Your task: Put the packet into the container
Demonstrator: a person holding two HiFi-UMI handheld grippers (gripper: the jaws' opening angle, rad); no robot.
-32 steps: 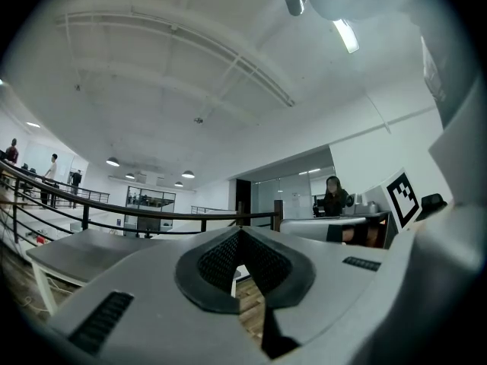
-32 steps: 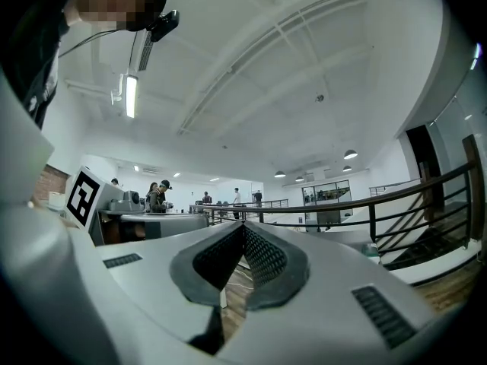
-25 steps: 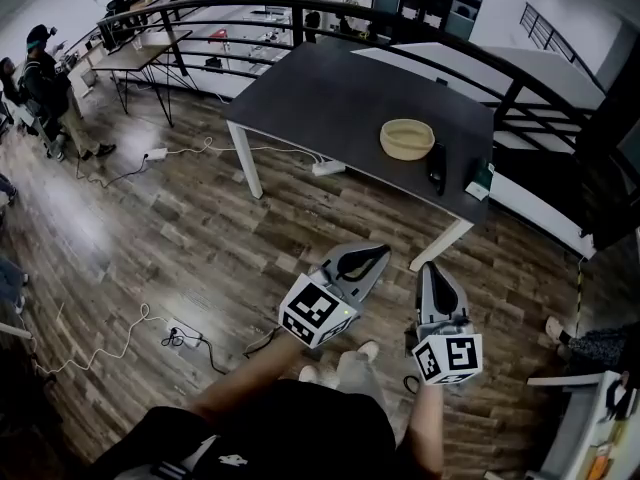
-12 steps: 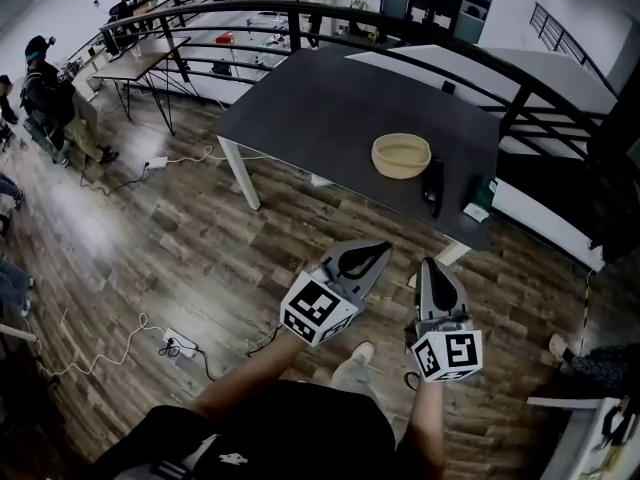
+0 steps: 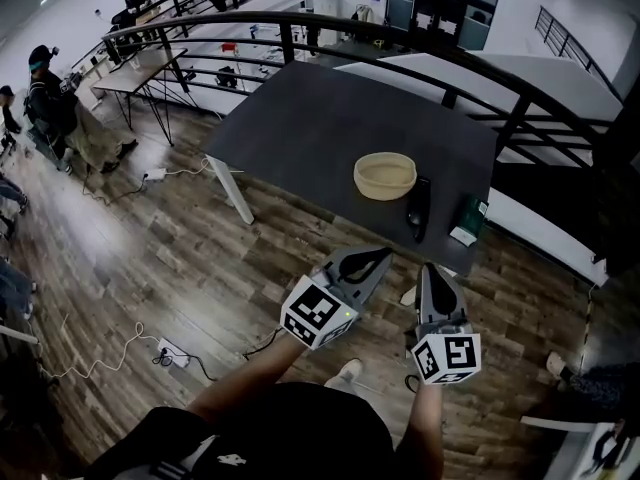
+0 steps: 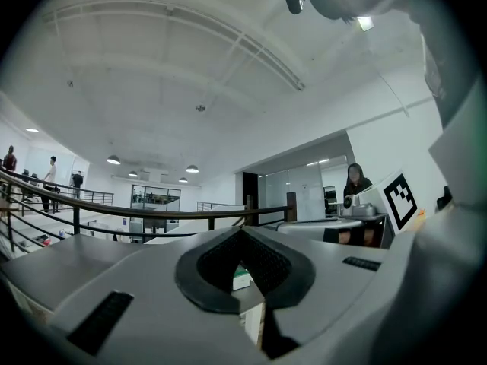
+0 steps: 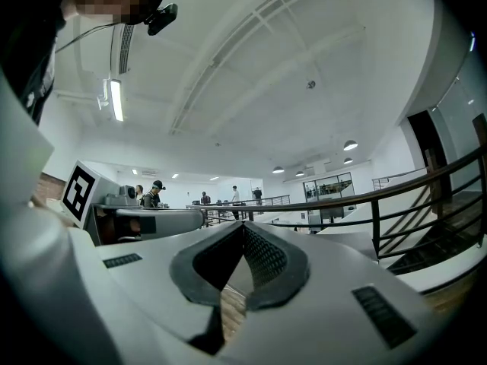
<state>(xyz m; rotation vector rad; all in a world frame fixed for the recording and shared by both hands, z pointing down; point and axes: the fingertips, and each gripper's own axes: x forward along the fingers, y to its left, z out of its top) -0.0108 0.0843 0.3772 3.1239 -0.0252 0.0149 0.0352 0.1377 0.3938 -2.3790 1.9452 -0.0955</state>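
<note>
A round beige container stands on the dark table, near its close right end. A long black object lies beside the container. A small green and white packet rests at the table's right edge. Both grippers are held level in front of the person, above the wooden floor and short of the table. My left gripper has its jaws together at the tips with nothing between them. My right gripper is shut and empty too.
A curved black railing runs behind the table. White table legs stand at the near left corner. Cables and a power strip lie on the floor at the left. People stand by another table at the far left.
Both grippers and the person have advanced toward the table. In the head view the container, black object and packet have drifted left and closer. Both grippers' jaws look the same.
</note>
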